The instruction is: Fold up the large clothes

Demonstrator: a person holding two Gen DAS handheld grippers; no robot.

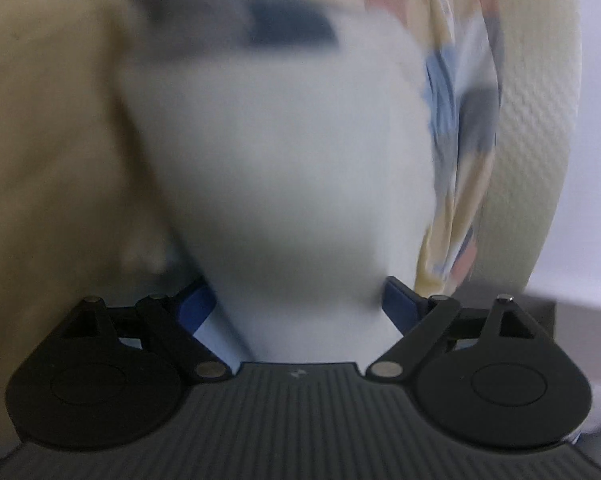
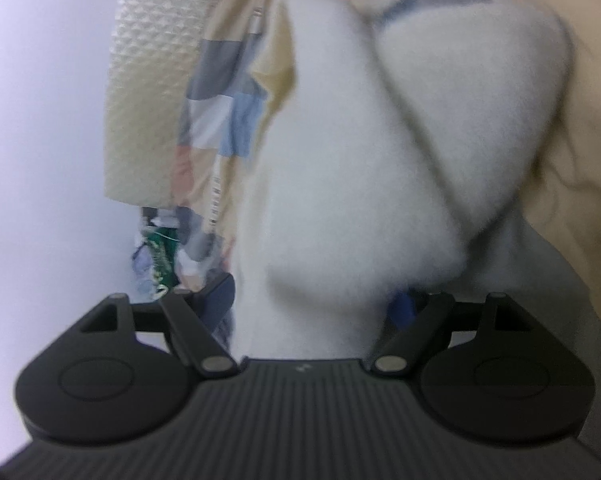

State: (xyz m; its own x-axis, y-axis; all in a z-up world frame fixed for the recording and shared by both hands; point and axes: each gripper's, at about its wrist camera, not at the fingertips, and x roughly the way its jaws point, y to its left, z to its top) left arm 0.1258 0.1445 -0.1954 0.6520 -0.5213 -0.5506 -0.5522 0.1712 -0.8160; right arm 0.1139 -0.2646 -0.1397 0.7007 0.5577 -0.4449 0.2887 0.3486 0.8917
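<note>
**White garment bunched between both spread grippers**

Fabric fills the middle of both wrist views. In the left wrist view a white garment (image 1: 276,168), badly blurred, rises from between the blue fingers (image 1: 198,306) of the left gripper (image 1: 296,304). The jaws stand wide apart, and the cloth lies in the gap between them; whether the pads press on it is hard to make out, but the fingers look spread rather than clamped. A dark blue-grey patch (image 1: 288,26) shows near the top of the garment. To the left lies a tan sheet (image 1: 48,140), to the right a patchwork quilt (image 1: 460,120) in blue, grey, pink and cream, and beyond it a cream textured cover (image 1: 540,100).

In the right wrist view the same white garment (image 2: 360,160) looks fluffy and folded into two lobes, one overlapping the other. It runs down into the gap of the right gripper (image 2: 312,304), whose jaws are likewise spread, with cloth between them and a blue pad (image 2: 402,310) partly hidden by it. The patchwork quilt (image 2: 220,120) and the cream textured cover (image 2: 148,100) sit to the left, the tan sheet (image 2: 580,120) to the right.
</note>
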